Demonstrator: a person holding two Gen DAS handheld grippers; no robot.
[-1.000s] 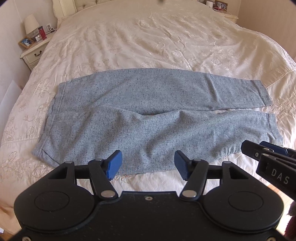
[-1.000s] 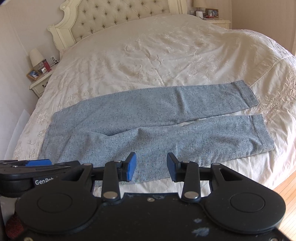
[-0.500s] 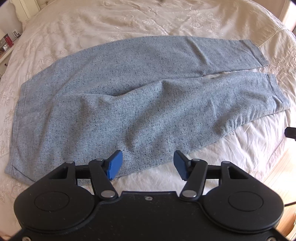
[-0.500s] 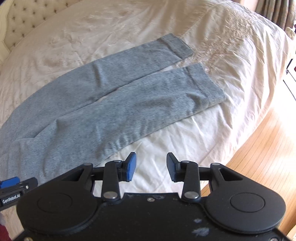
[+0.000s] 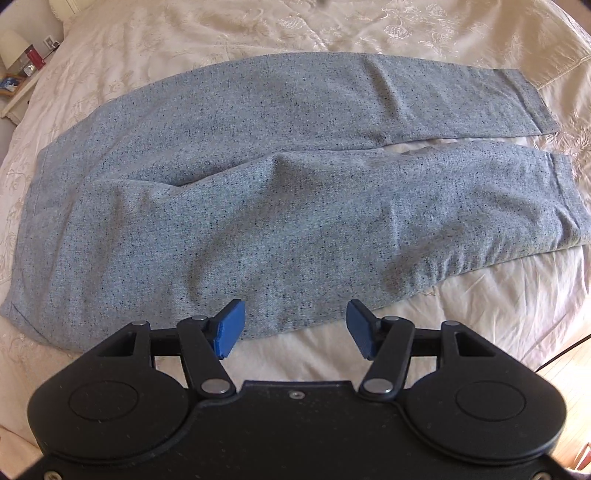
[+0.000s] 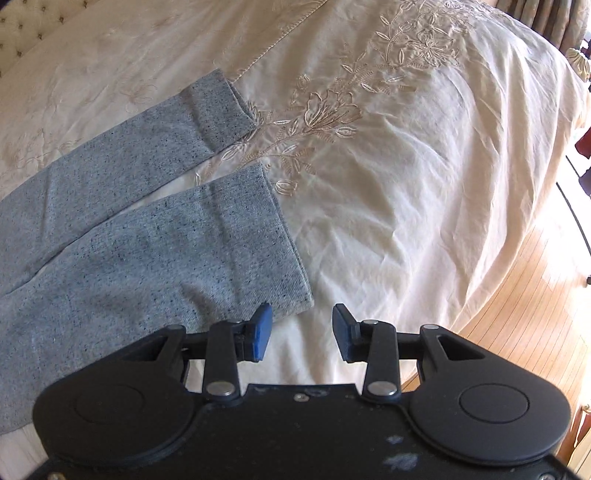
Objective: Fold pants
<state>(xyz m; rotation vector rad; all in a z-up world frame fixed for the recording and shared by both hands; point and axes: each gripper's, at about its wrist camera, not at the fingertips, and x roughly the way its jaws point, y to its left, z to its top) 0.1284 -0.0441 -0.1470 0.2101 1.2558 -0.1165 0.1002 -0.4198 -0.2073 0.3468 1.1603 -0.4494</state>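
Grey speckled pants (image 5: 280,192) lie flat on the cream bedspread (image 5: 498,314), waistband at the left, both legs running right, a narrow gap between the leg ends. My left gripper (image 5: 293,328) is open and empty, just above the near edge of the near leg around mid-thigh. My right gripper (image 6: 301,336) is open and empty, hovering at the near corner of the near leg's cuff (image 6: 284,258). The far leg's cuff (image 6: 221,110) lies beyond it.
The embroidered bedspread (image 6: 388,166) drops off to a wooden floor (image 6: 535,314) at the right. A nightstand with small items (image 5: 18,77) stands at the far left of the bed. Curtains (image 6: 546,18) hang at the top right.
Both grippers have moved down and closer to the pants. The right gripper has swung right to the cuff end of the near leg. Both stay open.
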